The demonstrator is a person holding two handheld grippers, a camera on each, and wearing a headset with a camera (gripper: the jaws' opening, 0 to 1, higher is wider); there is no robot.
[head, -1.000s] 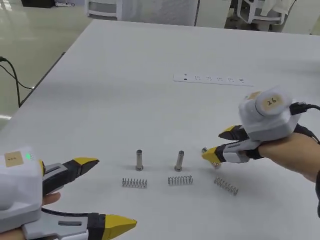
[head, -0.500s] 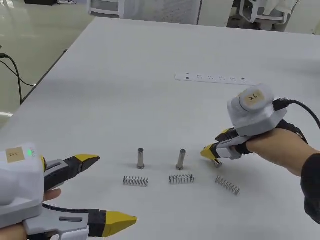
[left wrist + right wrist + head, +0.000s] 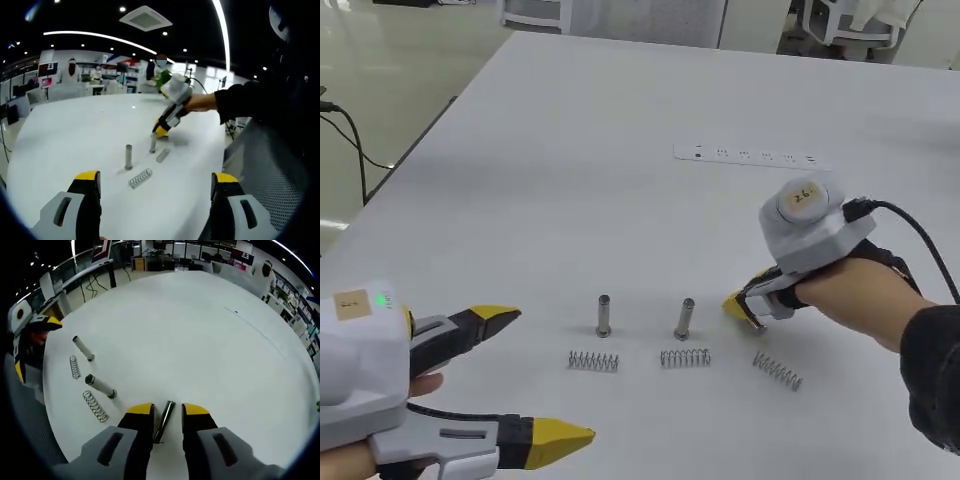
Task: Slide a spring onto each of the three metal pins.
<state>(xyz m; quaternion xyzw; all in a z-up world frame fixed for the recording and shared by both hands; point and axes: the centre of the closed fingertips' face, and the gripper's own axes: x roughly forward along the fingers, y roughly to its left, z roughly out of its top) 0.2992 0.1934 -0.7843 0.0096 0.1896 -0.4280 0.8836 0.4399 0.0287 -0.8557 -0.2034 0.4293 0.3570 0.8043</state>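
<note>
Head view: two metal pins stand upright on the white surface (image 3: pixel 570 180), the left pin (image 3: pixel 604 314) and the middle pin (image 3: pixel 685 318) set apart in a row. The third pin (image 3: pixel 164 421) lies between the fingers of the right gripper (image 3: pixel 745 305). In the right gripper view those fingers sit narrowly parted on either side of it. Whether they actually clamp it cannot be told.

Three springs lie flat on the surface, none on a pin. The left spring (image 3: pixel 593 361) is just in front of the left pin and the middle spring (image 3: pixel 685 357) just in front of the middle pin. The right spring (image 3: pixel 777 371) lies angled, near the right gripper.

Left gripper (image 3: pixel 540 376) is held at the near left, well apart from the pins, fingers spread wide and holding nothing.

A power strip (image 3: pixel 750 156) lies farther back on the surface.
</note>
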